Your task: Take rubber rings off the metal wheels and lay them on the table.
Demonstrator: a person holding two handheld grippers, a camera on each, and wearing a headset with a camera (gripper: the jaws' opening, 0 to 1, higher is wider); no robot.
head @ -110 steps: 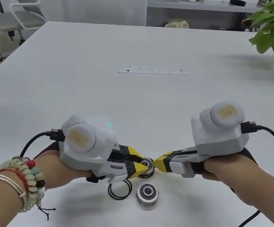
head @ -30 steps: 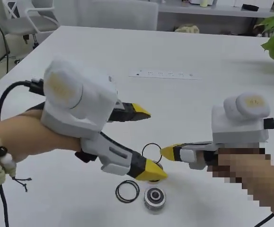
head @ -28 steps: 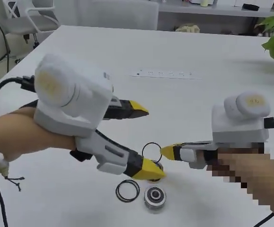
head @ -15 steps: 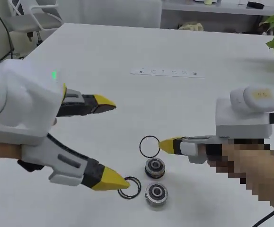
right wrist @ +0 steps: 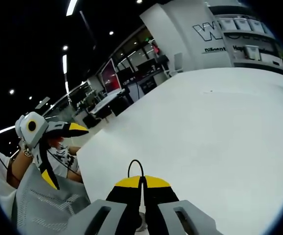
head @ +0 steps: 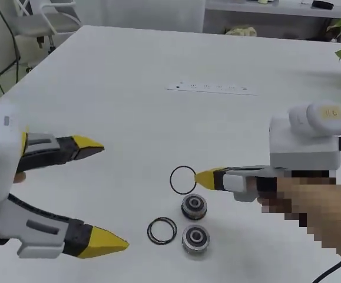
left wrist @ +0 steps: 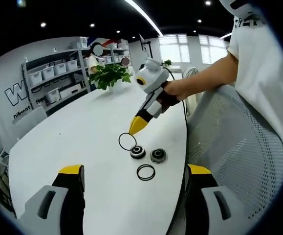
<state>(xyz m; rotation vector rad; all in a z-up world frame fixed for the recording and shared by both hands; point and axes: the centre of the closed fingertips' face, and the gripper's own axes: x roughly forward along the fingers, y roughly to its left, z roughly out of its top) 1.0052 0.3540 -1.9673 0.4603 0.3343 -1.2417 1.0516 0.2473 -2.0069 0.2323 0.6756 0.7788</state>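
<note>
Across the broad white counter, the left gripper hangs lifted at the person's left, its yellow-tipped jaws spread wide with nothing between them, well apart from the work. The right gripper reaches in from the other side, roughly level, jaws clenched on the edge of a thin black rubber ring. That ring juts ahead of the tips along the gripper's own long axis, toward the left gripper. Just beside it, nearer the person, sit two small round metal wheels, one behind the other, and the ring looks free of both. Left of the nearer wheel, a pair of loose black rings lies flat, overlapping. Bare counter lies under and ahead of the held ring, so laying it down seems to need only a short drop by the right gripper, much the nearer of the two.
</note>
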